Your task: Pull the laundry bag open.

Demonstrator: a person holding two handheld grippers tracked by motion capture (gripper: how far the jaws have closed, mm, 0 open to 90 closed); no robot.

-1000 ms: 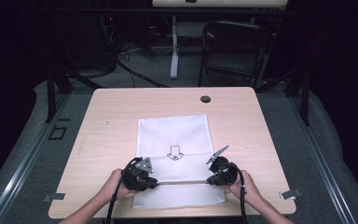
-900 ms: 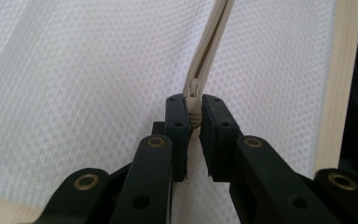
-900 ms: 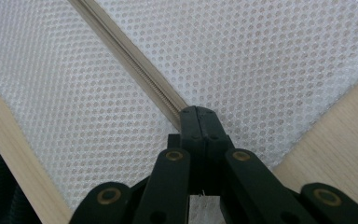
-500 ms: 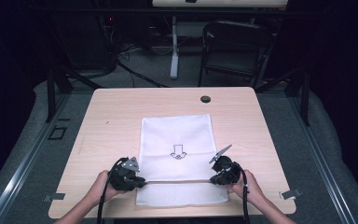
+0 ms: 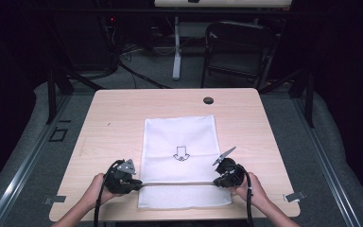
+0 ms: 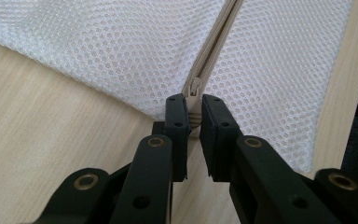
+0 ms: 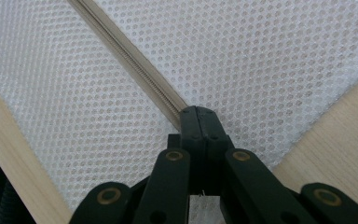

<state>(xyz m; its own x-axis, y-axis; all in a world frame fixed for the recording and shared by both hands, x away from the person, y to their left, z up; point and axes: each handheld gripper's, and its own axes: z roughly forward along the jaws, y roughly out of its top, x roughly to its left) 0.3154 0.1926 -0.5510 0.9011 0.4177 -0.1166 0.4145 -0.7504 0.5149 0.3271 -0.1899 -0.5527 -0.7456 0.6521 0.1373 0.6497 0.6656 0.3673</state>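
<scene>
L gripper [image 5: 134, 181] jaws pinch the zip pull [image 6: 194, 88] at the mesh bag's [image 5: 179, 137] 7 o'clock corner on the surface, R gripper [image 5: 217, 180] jaws clamp the zip end at 5, so keep the pull level w/ steady tension.

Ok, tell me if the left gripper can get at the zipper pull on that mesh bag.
Probably yes: the left gripper already has the zipper pull at its jaw tips at the mesh bag's edge, and nothing lies between them.
</scene>
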